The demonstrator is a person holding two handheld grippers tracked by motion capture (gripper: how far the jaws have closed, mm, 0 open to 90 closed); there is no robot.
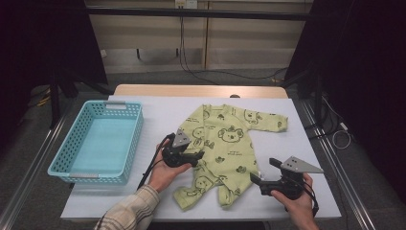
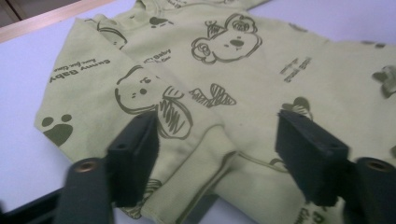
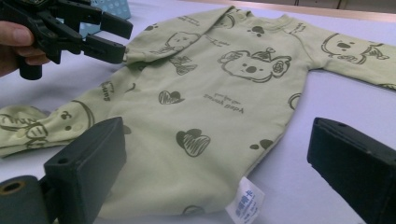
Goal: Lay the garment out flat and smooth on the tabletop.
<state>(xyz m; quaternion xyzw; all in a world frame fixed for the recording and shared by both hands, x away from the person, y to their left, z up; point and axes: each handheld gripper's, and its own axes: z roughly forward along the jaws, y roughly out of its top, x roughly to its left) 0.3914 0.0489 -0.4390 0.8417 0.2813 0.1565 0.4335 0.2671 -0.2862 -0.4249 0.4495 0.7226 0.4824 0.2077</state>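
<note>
— Green cotton, that baby romper (image 1: 224, 148); it lies flat at the middle of the table (image 1: 158, 112), one sleeve already folded across the chest. What could go wrong?

— Left gripper (image 2: 219, 154) hovers with jaws apart over that folded sleeve, pinching nothing; a careless nudge could flip it open again.

— And the other?

— Right gripper (image 3: 215, 168) stands wide open at the romper's near hem. Grabbing one layer only would drag the cloth askew, away from the blue basket (image 1: 57, 163) at the table's left edge.
</note>
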